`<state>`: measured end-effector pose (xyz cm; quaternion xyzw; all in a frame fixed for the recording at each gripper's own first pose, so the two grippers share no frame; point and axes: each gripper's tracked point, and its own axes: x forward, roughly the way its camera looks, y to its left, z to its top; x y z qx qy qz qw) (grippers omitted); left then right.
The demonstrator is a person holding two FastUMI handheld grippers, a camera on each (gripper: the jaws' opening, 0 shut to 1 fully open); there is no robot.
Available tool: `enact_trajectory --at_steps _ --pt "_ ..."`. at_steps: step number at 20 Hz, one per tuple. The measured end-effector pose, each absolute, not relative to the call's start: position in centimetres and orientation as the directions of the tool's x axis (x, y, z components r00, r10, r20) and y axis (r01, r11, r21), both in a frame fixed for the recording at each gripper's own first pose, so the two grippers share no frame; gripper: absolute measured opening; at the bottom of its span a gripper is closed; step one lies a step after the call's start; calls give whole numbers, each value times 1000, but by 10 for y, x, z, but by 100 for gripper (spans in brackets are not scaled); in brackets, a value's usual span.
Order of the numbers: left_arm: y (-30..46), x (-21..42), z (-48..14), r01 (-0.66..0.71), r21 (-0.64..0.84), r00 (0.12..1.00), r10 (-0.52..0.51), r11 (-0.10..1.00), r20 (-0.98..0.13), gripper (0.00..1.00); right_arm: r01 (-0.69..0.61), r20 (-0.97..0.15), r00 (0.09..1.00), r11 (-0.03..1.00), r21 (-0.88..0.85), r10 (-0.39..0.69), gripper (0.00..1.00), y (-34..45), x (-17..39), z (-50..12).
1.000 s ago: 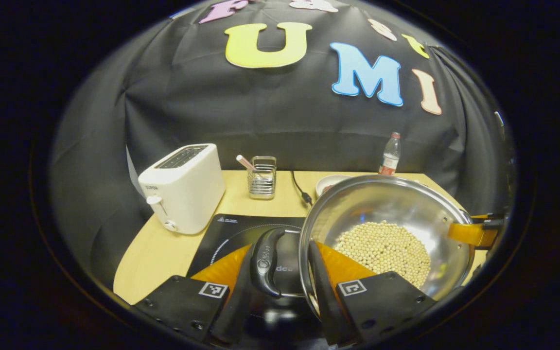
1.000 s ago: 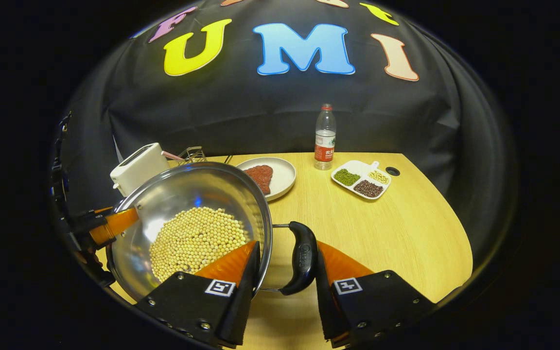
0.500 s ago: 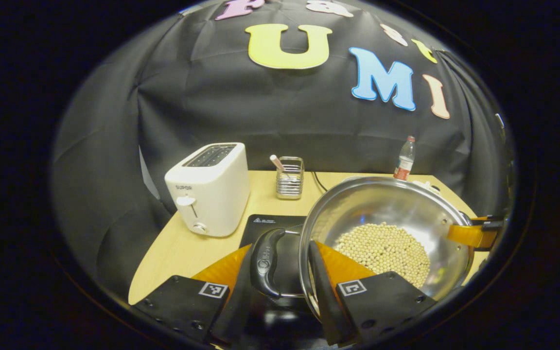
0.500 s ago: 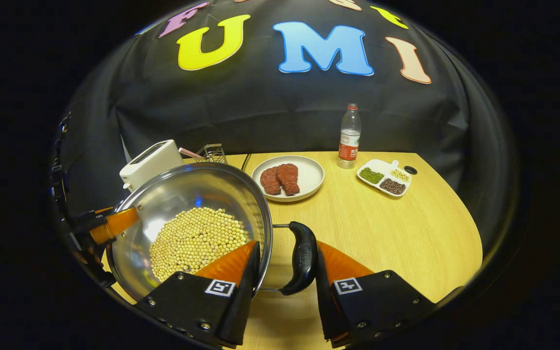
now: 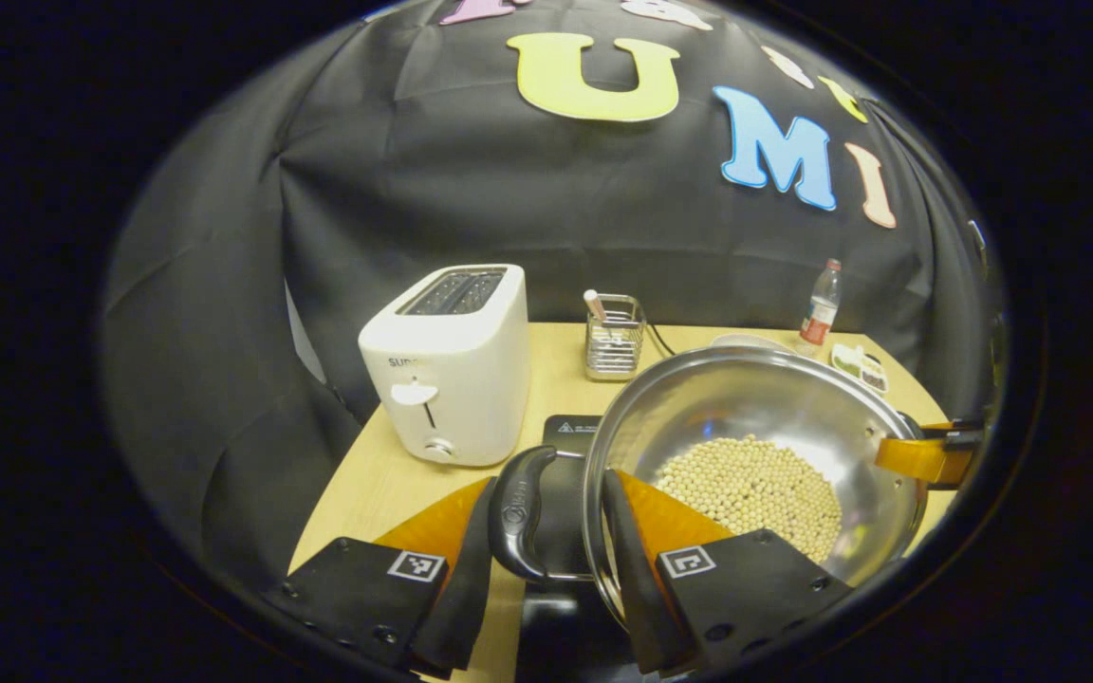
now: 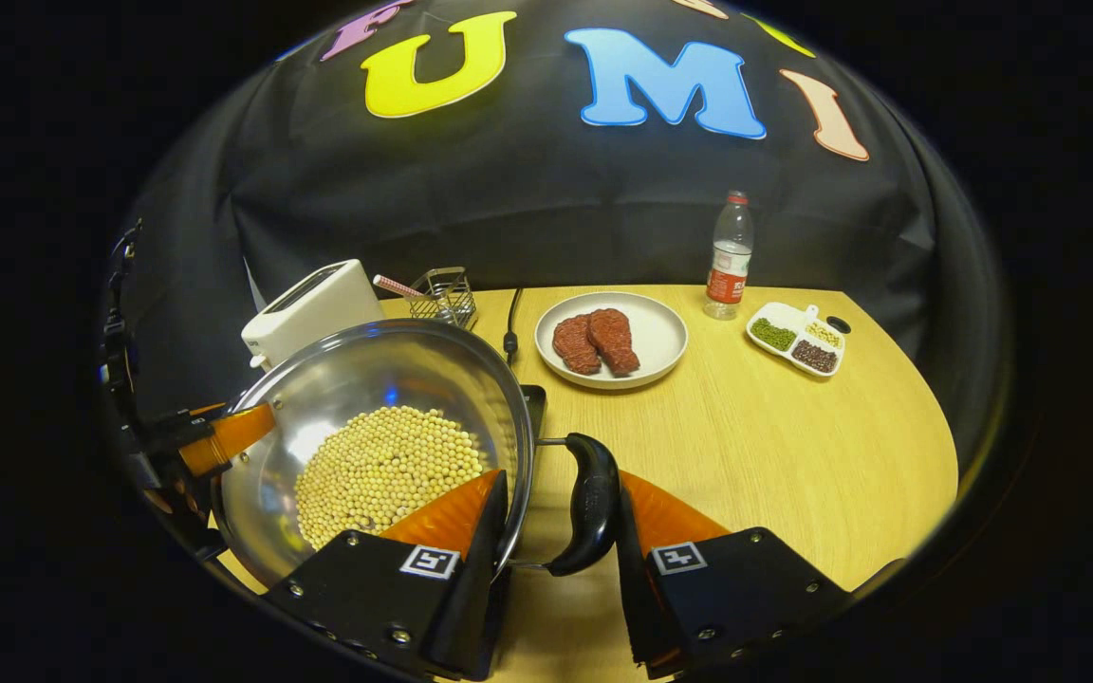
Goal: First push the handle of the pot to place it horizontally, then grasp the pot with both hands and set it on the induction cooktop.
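Both hand-held grippers are clamped on the pot: the left hand-held gripper [image 5: 546, 517] has its two fingers closed around the pot's near loop handle [image 5: 516, 512], one finger outside the handle and the other inside the rim, and the right hand-held gripper [image 6: 556, 517] grips the opposite handle [image 6: 592, 503] the same way. From the left gripper view the other gripper's fingertip [image 5: 917, 457] shows at the far rim; from the right gripper view the left one's fingertip [image 6: 224, 438] shows at the pot's far side.

Held between them, the pot [image 5: 755, 427] is a shiny steel bowl shape with a heap of pale beans [image 5: 750, 489] in its bottom. It is over the left part of the wooden surface [image 6: 793, 446], above the black cooktop [image 5: 565, 446], whose edge shows under the pot's rim in both views. Whether the pot's base touches the cooktop cannot be told.

Just behind the cooktop stands a white toaster [image 5: 452, 365], and beside it a wire holder [image 5: 613, 337] with a pink-tipped stick in it. A black cord [image 6: 511, 327] runs along the surface near the holder. Farther right are a plate [image 6: 665, 337] with two red pieces of meat [image 6: 596, 340], a bottle [image 6: 729, 256] standing upright near the back wall, and a small divided dish [image 6: 798, 337] of green, dark and pale grains.
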<state>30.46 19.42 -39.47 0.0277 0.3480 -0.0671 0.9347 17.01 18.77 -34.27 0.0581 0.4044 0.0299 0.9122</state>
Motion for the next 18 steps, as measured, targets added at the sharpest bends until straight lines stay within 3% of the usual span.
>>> enact_trajectory --at_steps 1,4,7,8,11,12,13,18 --pt "196 307 -398 144 4 746 -106 990 -658 64 -7 -738 667 991 130 102 59 190 173 -345" --pt "198 310 -403 150 7 739 -107 989 -665 68 -1 -752 652 991 130 99 59 192 176 -353" --pt "198 308 -402 151 5 729 -108 988 -676 64 13 -755 650 991 130 91 59 192 179 -356" --pt "198 309 -405 148 -2 728 -110 989 -677 68 13 -757 647 992 128 89 59 190 178 -356" --pt "197 311 -408 146 -1 732 -109 989 -672 64 19 -757 647 991 131 88 59 190 181 -357" --pt "197 312 -408 146 -1 734 -109 989 -671 68 20 -758 647 991 130 86 59 190 181 -357" --pt "197 312 -410 146 0 732 -108 989 -672 64 21 -756 649 991 131 86 59 190 181 -357" --pt "197 313 -409 142 0 734 -106 990 -671 64 23 -754 651 991 134 87 59 190 181 -357"
